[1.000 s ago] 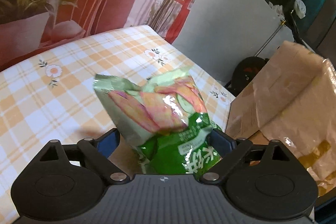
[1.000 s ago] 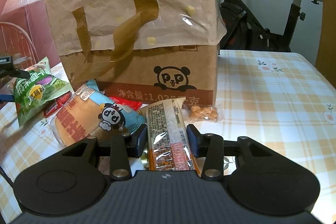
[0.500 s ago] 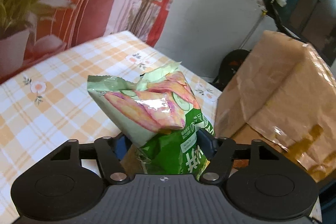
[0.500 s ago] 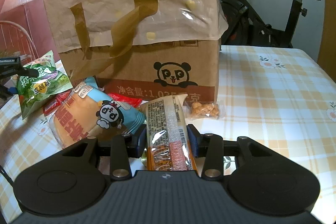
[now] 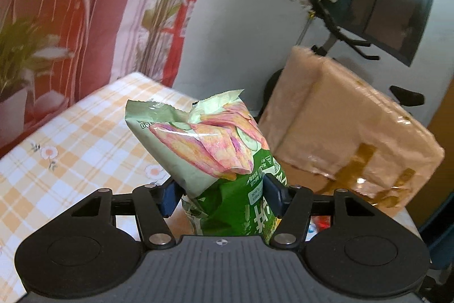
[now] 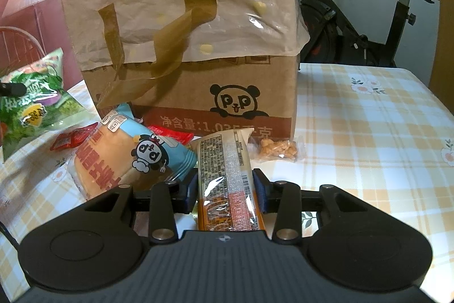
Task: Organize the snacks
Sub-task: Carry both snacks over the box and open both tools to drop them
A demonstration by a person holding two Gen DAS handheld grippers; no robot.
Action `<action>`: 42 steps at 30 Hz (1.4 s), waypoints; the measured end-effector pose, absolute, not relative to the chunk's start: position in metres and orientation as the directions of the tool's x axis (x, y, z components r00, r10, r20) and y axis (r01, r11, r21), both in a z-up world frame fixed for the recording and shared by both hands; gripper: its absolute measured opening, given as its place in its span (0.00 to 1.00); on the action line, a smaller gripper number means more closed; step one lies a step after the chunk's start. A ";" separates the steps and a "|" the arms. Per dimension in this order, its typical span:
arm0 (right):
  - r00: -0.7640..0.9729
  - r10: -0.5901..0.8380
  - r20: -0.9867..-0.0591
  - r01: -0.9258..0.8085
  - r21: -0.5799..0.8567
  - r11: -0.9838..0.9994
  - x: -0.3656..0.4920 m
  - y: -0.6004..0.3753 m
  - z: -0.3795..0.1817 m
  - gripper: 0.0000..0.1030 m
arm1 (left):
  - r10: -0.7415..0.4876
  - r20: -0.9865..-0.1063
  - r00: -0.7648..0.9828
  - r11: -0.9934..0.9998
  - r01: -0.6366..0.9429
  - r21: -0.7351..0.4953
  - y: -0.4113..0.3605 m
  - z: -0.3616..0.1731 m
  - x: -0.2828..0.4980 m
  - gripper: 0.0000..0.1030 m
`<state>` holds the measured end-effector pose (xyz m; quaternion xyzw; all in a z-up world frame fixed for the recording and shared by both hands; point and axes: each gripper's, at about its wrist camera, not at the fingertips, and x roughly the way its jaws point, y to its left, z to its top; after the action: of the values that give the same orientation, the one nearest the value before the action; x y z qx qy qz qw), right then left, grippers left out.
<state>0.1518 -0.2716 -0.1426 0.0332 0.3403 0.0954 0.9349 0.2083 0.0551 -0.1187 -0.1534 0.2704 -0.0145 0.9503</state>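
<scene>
Chip bag (image 5: pixel 215 161) in closing left jaws, table edge (image 5: pixel 153 78) behind

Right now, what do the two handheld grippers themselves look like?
Both look alike. The left gripper and right gripper each have a ribbed dark grey body with a small crosshair mark, two round black lobes, black linkage arms with silver pivot screws, and blue pads. No sleeves or hands show.

— Bottom of green chip bag (image 5: pixel 227 161)?
— Hidden behind left gripper (image 5: pixel 222 196) body.
— Cardboard box (image 6: pixel 198 47) top?
— Cut off by upper edge; print under paper unreadable.
— Orange packet (image 6: pixel 227 183)?
— Lower end hidden too.
</scene>
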 end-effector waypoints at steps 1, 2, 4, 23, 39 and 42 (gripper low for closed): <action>0.753 0.199 -0.627 -0.154 0.126 0.980 0.151 -0.272 -0.142 0.40 | -0.114 -0.499 0.859 0.954 -0.046 -0.297 0.054 -0.115 0.206 0.61; 0.757 0.198 -0.623 -0.154 0.123 0.980 0.149 -0.272 -0.141 0.40 | -0.116 -0.488 0.865 0.955 -0.038 -0.295 0.053 -0.111 0.203 0.61; 0.768 0.191 -0.612 -0.152 0.116 0.982 0.146 -0.272 -0.137 0.40 | -0.116 -0.468 0.876 0.956 -0.029 -0.291 0.052 -0.104 0.198 0.61; 0.864 0.281 -0.418 -0.258 0.112 0.960 0.126 -0.284 -0.040 0.40 | -0.140 -0.222 0.965 0.951 0.069 -0.301 0.040 -0.007 0.188 0.61; 0.907 0.345 -0.242 -0.334 0.088 0.938 0.163 -0.270 0.044 0.40 | -0.248 -0.157 0.956 0.948 0.207 -0.242 -0.037 0.035 0.306 0.57; 0.911 0.335 -0.241 -0.328 0.073 0.942 0.179 -0.268 0.048 0.40 | -0.261 -0.230 0.937 0.953 0.212 -0.217 -0.057 0.021 0.341 0.57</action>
<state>0.1789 -0.2681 0.0480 0.0156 0.1257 0.1696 0.9773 0.3413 -0.0567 0.0213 -0.0946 0.1293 -0.1207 0.9797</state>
